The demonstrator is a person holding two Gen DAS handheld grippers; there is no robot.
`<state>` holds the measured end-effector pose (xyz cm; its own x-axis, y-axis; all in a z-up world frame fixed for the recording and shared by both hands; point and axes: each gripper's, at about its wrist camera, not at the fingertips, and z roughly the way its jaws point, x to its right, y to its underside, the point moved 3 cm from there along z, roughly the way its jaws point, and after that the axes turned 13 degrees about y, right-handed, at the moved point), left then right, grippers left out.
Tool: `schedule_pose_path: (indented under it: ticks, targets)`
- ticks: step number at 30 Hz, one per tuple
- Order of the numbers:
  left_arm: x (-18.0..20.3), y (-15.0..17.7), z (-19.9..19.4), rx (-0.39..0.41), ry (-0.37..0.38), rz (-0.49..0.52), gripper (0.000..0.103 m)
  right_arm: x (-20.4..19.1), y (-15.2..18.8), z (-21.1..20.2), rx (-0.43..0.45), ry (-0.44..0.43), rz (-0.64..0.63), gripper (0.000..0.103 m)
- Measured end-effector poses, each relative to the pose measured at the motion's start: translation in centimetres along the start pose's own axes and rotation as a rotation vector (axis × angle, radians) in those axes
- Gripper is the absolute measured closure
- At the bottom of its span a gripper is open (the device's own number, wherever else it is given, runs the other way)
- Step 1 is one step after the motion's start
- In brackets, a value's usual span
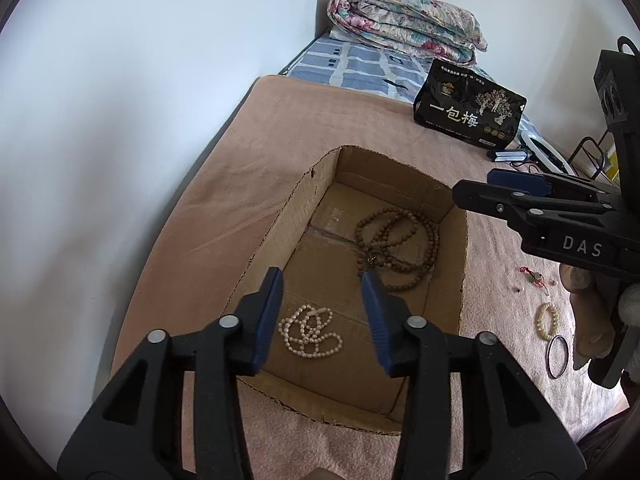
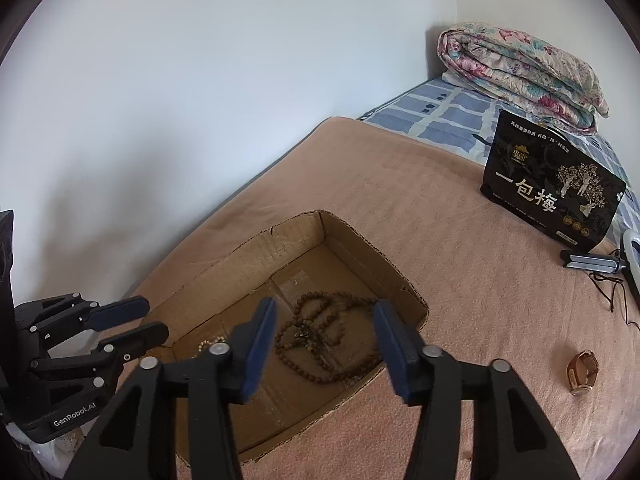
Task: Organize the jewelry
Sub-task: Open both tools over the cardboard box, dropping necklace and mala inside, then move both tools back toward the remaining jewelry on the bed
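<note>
An open cardboard box [image 1: 448, 300] [image 2: 360, 248] lies on a pink blanket. Inside lie a brown wooden bead necklace [image 1: 400, 248] [image 2: 320, 340] and a white pearl necklace [image 1: 310, 332], partly hidden in the right wrist view [image 2: 208, 343]. My left gripper [image 1: 322, 312] is open and empty above the box's near end, over the pearls. My right gripper [image 2: 324, 340] is open and empty above the box's right side; it also shows in the left wrist view [image 1: 492, 188]. On the blanket right of the box lie a cream bead bracelet [image 1: 547, 320], a dark bangle [image 1: 557, 356] and a red string charm [image 1: 534, 275]. A brown watch [image 2: 582, 372] lies apart.
A black snack bag [image 1: 468, 108] [image 2: 552, 196] stands behind the box. A folded floral quilt [image 1: 404, 20] [image 2: 520, 76] lies on a blue checked sheet [image 1: 360, 68] at the far end. A white wall runs along the left. A small tripod and cable [image 2: 592, 266] lie at the right.
</note>
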<state>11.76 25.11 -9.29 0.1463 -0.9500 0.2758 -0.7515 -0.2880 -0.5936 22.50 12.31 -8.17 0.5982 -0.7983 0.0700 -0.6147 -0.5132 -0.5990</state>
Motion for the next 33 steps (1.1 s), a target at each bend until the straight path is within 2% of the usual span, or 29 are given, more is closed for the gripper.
schedule_pose_path:
  ticks: [9, 18, 26, 28, 29, 30, 33]
  targets:
    - [0.1, -0.3, -0.5, 0.017, -0.010, 0.001, 0.060, 0.8, 0.1, -1.3, 0.027, 0.034, 0.016, 0.019]
    - [1.8, -0.7, -1.9, 0.053, -0.022, 0.042, 0.060, 2.1, 0.6, -3.3, 0.050, 0.068, 0.039, 0.013]
    - [6.2, -1.3, -3.5, 0.096, -0.014, 0.147, 0.060, 4.6, 1.6, -5.9, 0.091, 0.103, 0.071, 0.004]
    - [7.6, -1.3, -3.7, 0.104, -0.009, 0.175, 0.055, 5.5, 2.1, -6.6, 0.100, 0.124, 0.080, 0.002]
    - [8.3, -1.3, -3.8, 0.109, -0.003, 0.186, 0.047, 6.1, 2.3, -6.9, 0.103, 0.135, 0.087, 0.001]
    - [8.8, -1.3, -3.8, 0.114, 0.004, 0.196, 0.045, 6.7, 2.6, -7.3, 0.105, 0.144, 0.096, 0.001]
    - [10.7, -1.3, -3.8, 0.117, 0.019, 0.230, 0.043, 8.5, 3.4, -8.4, 0.112, 0.165, 0.129, 0.000]
